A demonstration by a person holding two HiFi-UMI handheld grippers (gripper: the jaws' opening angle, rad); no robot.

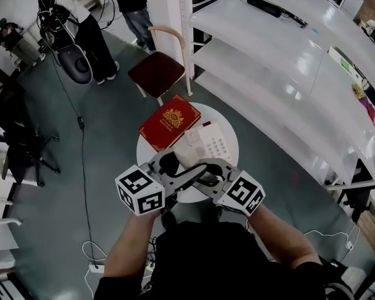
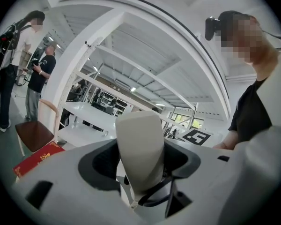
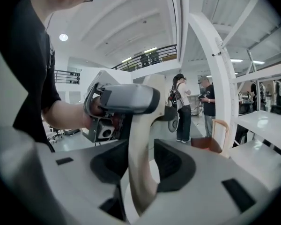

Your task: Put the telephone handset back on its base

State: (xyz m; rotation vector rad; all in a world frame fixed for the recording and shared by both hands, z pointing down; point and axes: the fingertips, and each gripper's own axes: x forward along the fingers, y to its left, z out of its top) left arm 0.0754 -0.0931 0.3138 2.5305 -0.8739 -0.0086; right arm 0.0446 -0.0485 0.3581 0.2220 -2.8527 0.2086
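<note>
I hold the handset [image 2: 139, 149] in the air between my two grippers, over the near edge of the round tabletop [image 1: 149, 158]. My left gripper [image 2: 140, 165] pinches its broad end, with the pads against both sides. My right gripper [image 3: 141, 172] pinches the narrower handle. A dark cord [image 2: 155, 197] runs out from under the end in my left gripper. The base [image 1: 212, 144], with its keypad facing up, sits on the far half of the tabletop, apart from the handset. A red book [image 1: 169, 122] lies just beside the base on its left and takes up most of that side. Behind the tabletop stands a chair [image 1: 157, 72], white shelving [image 1: 269, 61] runs along the right, and two people [image 1: 87, 30] stand well off at the back.
</note>
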